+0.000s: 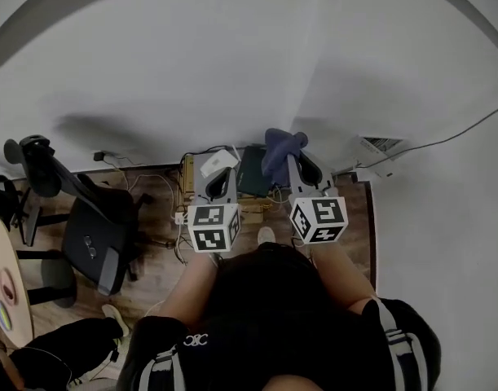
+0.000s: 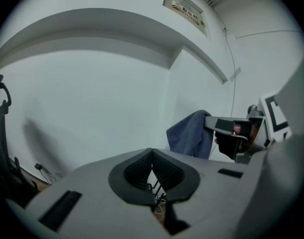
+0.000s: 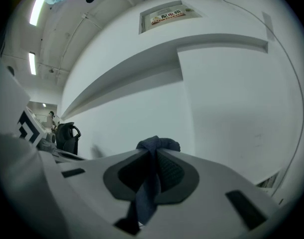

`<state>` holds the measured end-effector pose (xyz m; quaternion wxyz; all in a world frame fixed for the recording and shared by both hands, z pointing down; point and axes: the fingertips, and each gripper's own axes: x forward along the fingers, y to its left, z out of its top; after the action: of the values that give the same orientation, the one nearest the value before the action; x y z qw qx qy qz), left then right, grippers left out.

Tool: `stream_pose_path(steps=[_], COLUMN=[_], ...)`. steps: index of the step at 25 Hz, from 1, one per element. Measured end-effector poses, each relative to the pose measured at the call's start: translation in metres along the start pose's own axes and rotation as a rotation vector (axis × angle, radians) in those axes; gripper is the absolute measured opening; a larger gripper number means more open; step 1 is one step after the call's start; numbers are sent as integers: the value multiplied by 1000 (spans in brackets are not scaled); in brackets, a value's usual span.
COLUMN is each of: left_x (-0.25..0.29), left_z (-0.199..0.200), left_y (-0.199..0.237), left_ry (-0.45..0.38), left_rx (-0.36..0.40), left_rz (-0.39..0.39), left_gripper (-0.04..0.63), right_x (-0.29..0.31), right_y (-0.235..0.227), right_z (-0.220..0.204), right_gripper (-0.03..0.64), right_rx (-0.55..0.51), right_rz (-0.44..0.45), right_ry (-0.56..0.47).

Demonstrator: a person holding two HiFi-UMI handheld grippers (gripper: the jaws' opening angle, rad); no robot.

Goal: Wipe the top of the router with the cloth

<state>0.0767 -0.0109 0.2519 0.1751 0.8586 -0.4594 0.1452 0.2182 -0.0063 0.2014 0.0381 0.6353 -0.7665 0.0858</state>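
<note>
Down at the foot of the wall, a small white box (image 1: pixel 218 162), probably the router, sits at the left end of a low brown stand (image 1: pixel 250 208). The right gripper (image 3: pixel 152 159) is clamped on the blue cloth (image 3: pixel 157 144), held above it. The left gripper (image 2: pixel 152 159) has its jaws together on nothing. I would lower the cloth flat onto the top and wipe gently, without pulling the cables (image 1: pixel 163 182).

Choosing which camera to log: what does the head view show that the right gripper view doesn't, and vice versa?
Only the head view: wooden floor, tangled cables and a dark box. Only the right gripper view: the right gripper with jaws closed on the cloth, plus a wall sign. Both: the cloth and the black office chair.
</note>
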Motion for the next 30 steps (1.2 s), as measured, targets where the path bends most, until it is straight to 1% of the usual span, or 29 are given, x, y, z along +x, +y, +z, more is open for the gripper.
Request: stream_pose_path(steps=[3,7,10,13,14,17,19,21,26,30], left_x=[14,18,19,29,33,46,52,56,69,80], left_z=[-1,-20,-33,-52,-57,-69,-79,-95,-139,-174], left_y=[1,5,11,24,28,44,55,64,90,106], left_ry=[8,51,84,119,125,126,126,140,170,196], left_rx=[-29,-77,-80,-74,-74,-93,-133,-176,-253,-270], left_rz=[65,140,157,179,185,215,233,246,273,270], left_gripper=[3,3,3,3,3,3,3,3,3,3], right_x=[16,42,62,75,79,98,114,127,164,189], right_y=[-19,-36,-40,-34,-31,-26,-23,-21,-12,-5], right_z=[-11,-38,-58,-77,-83,-106,-126,-145,-186,-228], right_gripper=[22,22,23,22,22,21,21,21,21,21], right_rx=[-21,-66,-89,-79,-94,-219,-278,-314,-413,-504], right_rz=[62,143,183,245,269,341,387,423,480,510], right_ry=[44,136,206,274,293,352,403,451,544,643])
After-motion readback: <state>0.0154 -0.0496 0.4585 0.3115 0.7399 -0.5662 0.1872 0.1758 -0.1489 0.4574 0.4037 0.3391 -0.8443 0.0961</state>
